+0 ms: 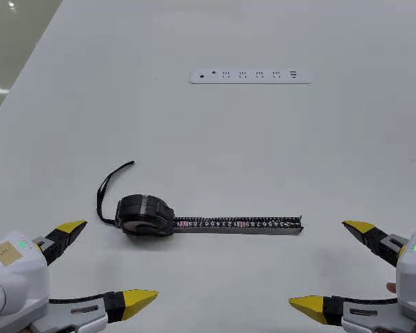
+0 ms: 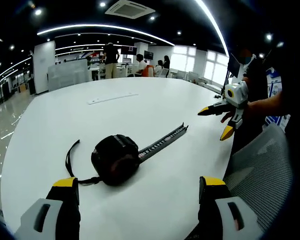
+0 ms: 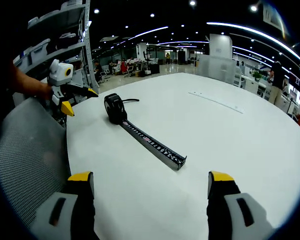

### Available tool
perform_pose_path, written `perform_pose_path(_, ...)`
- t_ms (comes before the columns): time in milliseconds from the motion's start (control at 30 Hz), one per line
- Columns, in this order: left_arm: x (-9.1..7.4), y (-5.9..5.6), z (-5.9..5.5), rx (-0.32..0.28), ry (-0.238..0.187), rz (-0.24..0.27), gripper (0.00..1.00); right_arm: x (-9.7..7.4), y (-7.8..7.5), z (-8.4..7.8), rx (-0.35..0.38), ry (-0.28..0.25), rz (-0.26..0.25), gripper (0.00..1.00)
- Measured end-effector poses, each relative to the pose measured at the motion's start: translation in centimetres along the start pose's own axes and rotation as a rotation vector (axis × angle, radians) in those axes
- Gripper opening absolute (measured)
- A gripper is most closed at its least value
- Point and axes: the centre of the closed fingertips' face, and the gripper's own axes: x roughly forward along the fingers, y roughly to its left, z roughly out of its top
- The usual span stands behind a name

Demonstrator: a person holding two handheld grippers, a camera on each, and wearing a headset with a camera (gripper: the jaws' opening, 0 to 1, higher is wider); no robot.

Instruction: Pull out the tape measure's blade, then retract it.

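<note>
A black tape measure (image 1: 144,216) lies on the white table (image 1: 215,139), its blade (image 1: 239,224) drawn out to the right and resting flat, with a black wrist strap (image 1: 109,186) curling off to the left. My left gripper (image 1: 111,267) hovers open at the near left, a short way from the case (image 2: 115,159). My right gripper (image 1: 336,267) hovers open at the near right, close to the blade's end hook (image 3: 180,162). Neither gripper touches anything. In the right gripper view the case (image 3: 115,108) sits beyond the blade (image 3: 152,142).
A white power strip (image 1: 249,75) lies flat at the far side of the table. The table's left edge runs diagonally at the upper left. A grey mesh chair (image 2: 262,165) stands by the near edge. People sit in the office far behind.
</note>
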Motion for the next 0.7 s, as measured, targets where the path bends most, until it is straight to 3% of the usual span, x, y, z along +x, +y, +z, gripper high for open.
perform_pose_path(133, -0.02, -0.50, 0.31, -0.030, -0.004, 0.009, 1.00, -0.06, 0.52, 0.27, 0.005, -0.007, 0.002, 0.98)
perform_pose_path(700, -0.48, -0.98, 0.63, -0.030, -0.028, 0.046, 1.00, -0.29, 0.76, 0.77, 0.017, -0.010, 0.006, 0.97)
